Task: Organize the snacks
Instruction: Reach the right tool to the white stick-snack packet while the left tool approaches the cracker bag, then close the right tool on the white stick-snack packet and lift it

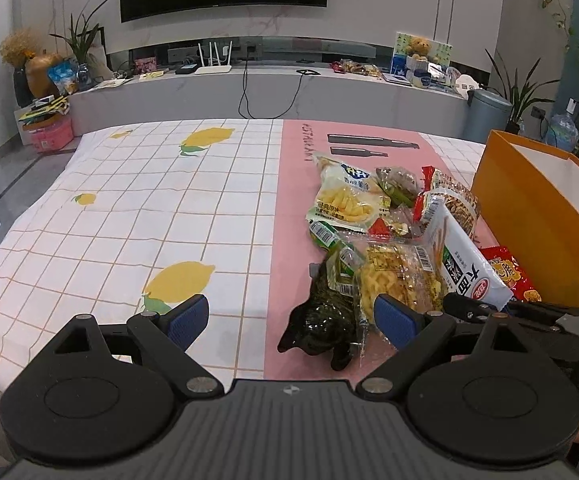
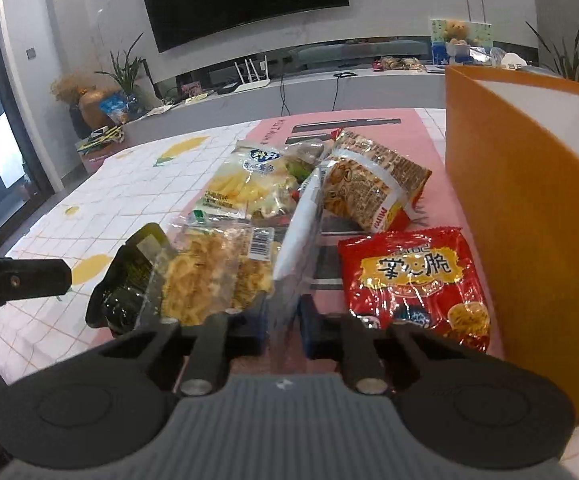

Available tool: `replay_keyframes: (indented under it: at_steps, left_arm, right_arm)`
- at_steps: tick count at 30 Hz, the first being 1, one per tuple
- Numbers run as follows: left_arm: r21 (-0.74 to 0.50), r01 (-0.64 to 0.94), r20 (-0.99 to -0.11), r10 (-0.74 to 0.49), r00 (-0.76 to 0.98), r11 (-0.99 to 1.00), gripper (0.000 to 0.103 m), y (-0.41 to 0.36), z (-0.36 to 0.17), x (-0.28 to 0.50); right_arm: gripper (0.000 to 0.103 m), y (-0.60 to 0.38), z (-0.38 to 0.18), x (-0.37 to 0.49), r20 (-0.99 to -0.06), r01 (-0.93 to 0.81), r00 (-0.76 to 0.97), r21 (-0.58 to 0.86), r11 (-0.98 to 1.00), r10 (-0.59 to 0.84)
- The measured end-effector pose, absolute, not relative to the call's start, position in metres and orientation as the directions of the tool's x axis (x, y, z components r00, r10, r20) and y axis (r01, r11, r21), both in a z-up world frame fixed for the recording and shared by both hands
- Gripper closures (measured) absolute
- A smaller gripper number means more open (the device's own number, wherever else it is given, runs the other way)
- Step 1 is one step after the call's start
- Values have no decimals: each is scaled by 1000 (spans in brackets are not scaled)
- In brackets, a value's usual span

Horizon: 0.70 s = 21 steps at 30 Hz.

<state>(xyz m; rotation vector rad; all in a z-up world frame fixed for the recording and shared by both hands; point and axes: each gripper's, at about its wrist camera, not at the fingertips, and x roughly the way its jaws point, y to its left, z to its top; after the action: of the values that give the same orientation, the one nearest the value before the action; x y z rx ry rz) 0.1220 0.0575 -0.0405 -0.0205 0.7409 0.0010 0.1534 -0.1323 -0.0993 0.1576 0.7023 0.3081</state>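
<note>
A heap of snack bags lies on the pink runner (image 1: 289,184): a yellow fries bag (image 1: 345,196), a clear bag of yellow crisps (image 1: 397,280), a dark glossy packet (image 1: 321,316), a brown-patterned bag (image 2: 369,184) and a red packet (image 2: 413,280). A white packet (image 2: 297,232) stands on edge in the heap. My right gripper (image 2: 283,320) is shut on its near edge, and this grip also shows in the left wrist view on the white packet (image 1: 461,252). My left gripper (image 1: 291,320) is open, just short of the dark packet, holding nothing.
An open orange box (image 2: 521,200) stands upright at the right of the heap, close to the red packet. The lemon-print tablecloth (image 1: 129,208) spreads out to the left. Beyond the table's far edge is a low TV console (image 1: 249,84) with clutter.
</note>
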Motion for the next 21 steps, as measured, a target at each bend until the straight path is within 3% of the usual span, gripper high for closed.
replay_keyframes:
  at_steps: [17,18,21]
  left_arm:
    - [-34,-23,-680,-6,733,999,0,63,-39,122]
    - [-33,-23,-681,-5,733,999,0,63,-39,122]
    - [-32,-28,-686,-1,728,999,0,63,-39,123]
  right_arm:
    - [95,-136,-100,152,-602,-231,721,259,938,343]
    - [92,-135,-100,151,-604,-233,723,246,941,337]
    - [72,-131,-99,148,-587,-231,744,223,947,319]
